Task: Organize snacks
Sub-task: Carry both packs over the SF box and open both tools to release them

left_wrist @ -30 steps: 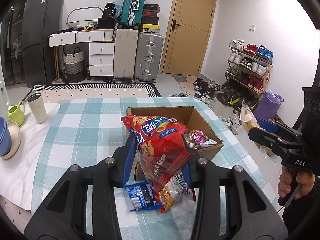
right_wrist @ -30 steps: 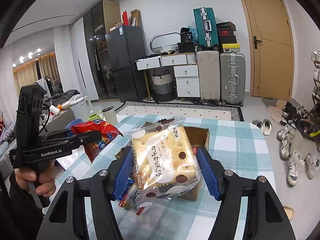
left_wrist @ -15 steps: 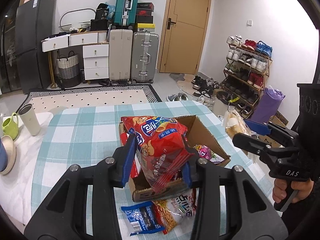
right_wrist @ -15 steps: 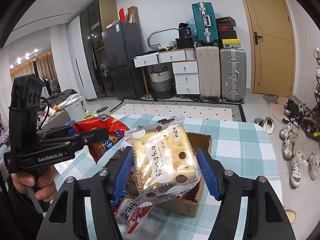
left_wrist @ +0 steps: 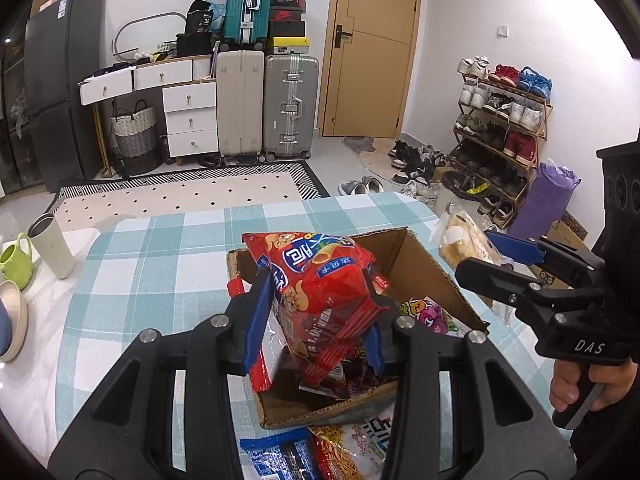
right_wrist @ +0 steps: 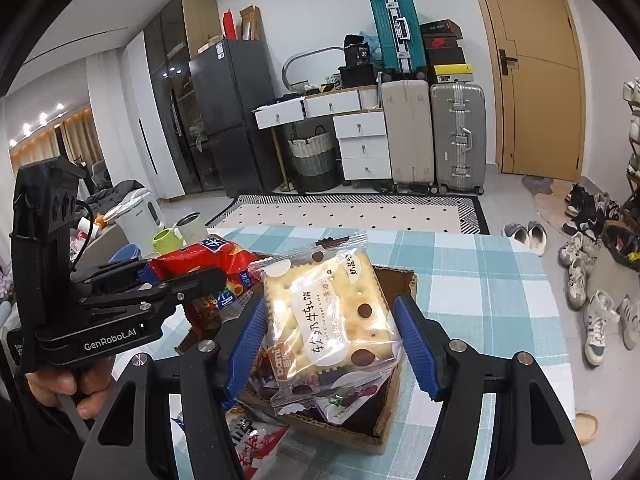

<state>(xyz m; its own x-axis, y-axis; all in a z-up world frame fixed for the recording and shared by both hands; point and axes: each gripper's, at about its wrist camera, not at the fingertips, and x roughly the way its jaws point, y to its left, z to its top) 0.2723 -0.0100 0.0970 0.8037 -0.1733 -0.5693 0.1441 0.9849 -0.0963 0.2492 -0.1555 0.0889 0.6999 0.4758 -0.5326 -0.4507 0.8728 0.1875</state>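
Above open corrugated cardboard box (left_wrist: 424, 268) on checked tablecloth (left_wrist: 160, 264): left gripper (left_wrist: 316, 320) pinching crinkly red chip bag (left_wrist: 320, 280), right gripper (right_wrist: 332, 340) clamping clear cracker pack (right_wrist: 332, 320). Beyond table's far edge, patterned rug (left_wrist: 180, 196), 2 hard suitcases (left_wrist: 268, 104).

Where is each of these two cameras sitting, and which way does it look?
Left wrist: on the left gripper, looking down along its fingers at the red bag over the box; right gripper and hand show.
Right wrist: on the right gripper, holding the cracker pack; left gripper and hand show.
Shared: box, checked table, suitcases, door.
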